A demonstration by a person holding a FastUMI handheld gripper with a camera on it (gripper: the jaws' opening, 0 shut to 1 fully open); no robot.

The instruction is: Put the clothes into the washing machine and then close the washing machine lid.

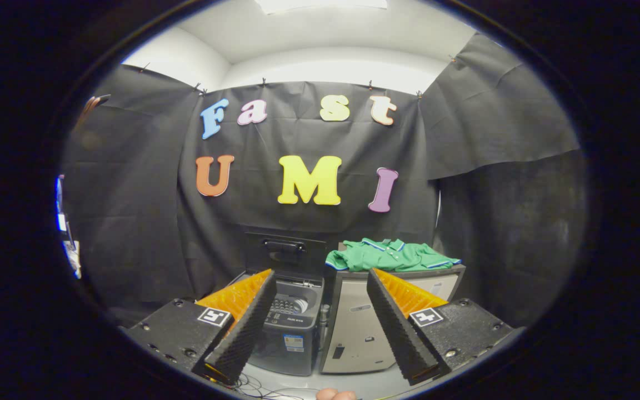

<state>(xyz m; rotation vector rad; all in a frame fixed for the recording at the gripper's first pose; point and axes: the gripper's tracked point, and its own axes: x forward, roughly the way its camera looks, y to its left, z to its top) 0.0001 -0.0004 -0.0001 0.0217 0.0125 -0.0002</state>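
washing machine (pixel 292 316) drum partly hidden behind gripper (pixel 320 328), labels too small

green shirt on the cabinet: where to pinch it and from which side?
Pinch a raised fold of the green shirt near its front edge, coming from above and in front. It lies crumpled in a loose heap on the grey cabinet, so folds stand up for the fingers to close over, probably easier than a flat hem. The gripper is open and well short of it; the washing machine beside has its lid up.
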